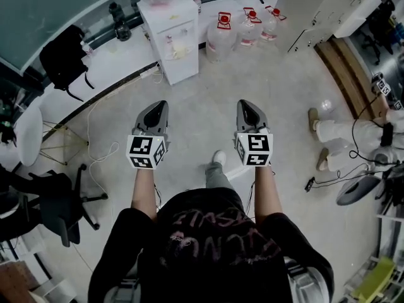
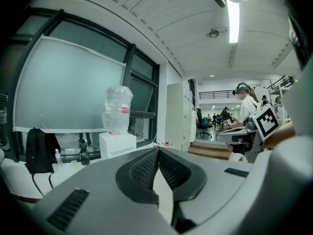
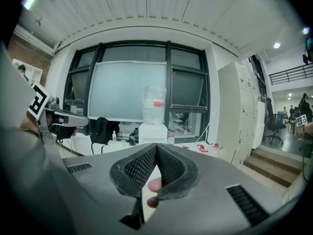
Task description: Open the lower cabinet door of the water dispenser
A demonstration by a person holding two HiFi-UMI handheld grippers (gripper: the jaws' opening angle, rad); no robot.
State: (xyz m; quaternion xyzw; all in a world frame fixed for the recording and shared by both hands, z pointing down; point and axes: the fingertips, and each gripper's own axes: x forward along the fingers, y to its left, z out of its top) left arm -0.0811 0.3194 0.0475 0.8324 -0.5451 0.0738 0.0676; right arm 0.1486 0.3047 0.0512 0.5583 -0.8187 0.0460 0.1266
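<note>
Head view: I see left tool (image 1: 160, 106) and right tool (image 1: 245, 105) side by side above the floor (image 1: 202, 115), jaws together, gripping nothing. Dispenser (image 1: 170, 33) stands ahead beside the worktop (image 1: 126, 59), well apart; lower door (image 1: 182, 65) looks shut

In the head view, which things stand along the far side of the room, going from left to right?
black backpack → dark bottle → water dispenser → red-capped water jugs → white lockers
</note>
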